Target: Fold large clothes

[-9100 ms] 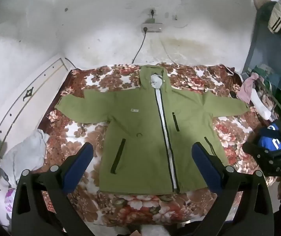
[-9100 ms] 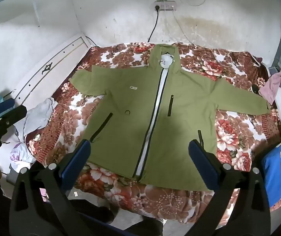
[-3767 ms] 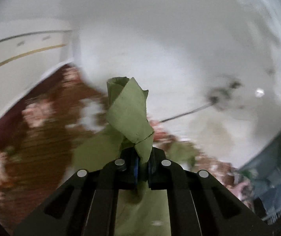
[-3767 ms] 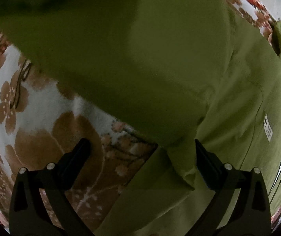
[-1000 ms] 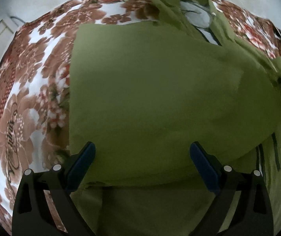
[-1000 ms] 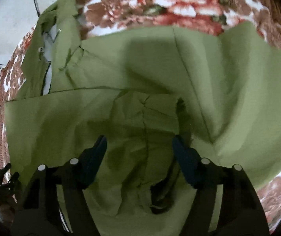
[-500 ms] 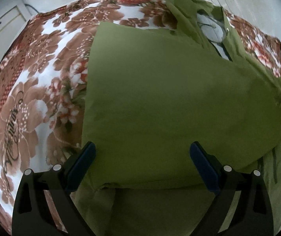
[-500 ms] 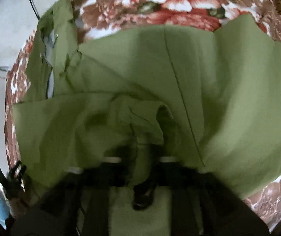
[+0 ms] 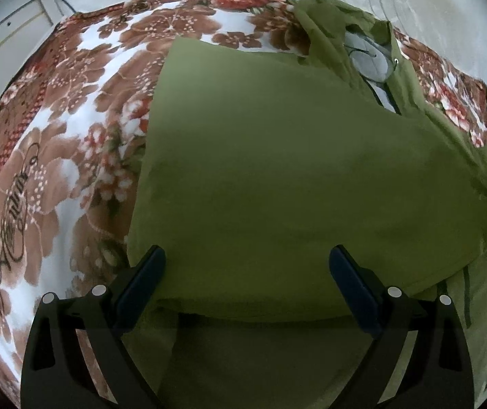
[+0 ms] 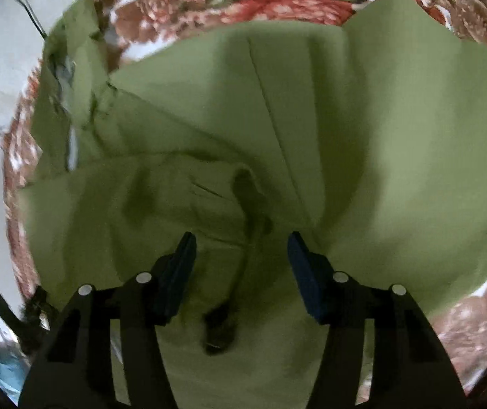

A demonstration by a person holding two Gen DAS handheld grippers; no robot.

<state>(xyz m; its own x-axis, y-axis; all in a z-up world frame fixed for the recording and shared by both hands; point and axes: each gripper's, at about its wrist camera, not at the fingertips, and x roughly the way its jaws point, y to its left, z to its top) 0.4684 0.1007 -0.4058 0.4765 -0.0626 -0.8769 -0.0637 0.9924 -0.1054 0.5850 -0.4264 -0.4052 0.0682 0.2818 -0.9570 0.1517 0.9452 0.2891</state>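
Hanging over the green jacket (image 9: 277, 177), the left gripper (image 9: 246, 269) stands wide and empty; the right gripper (image 10: 241, 255), jaws just narrowed but holding nothing, likely aims at the bunched cloth.

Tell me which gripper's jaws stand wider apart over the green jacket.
The left gripper: its jaws span the smooth folded jacket; the right gripper stands narrower, over a rumpled part.
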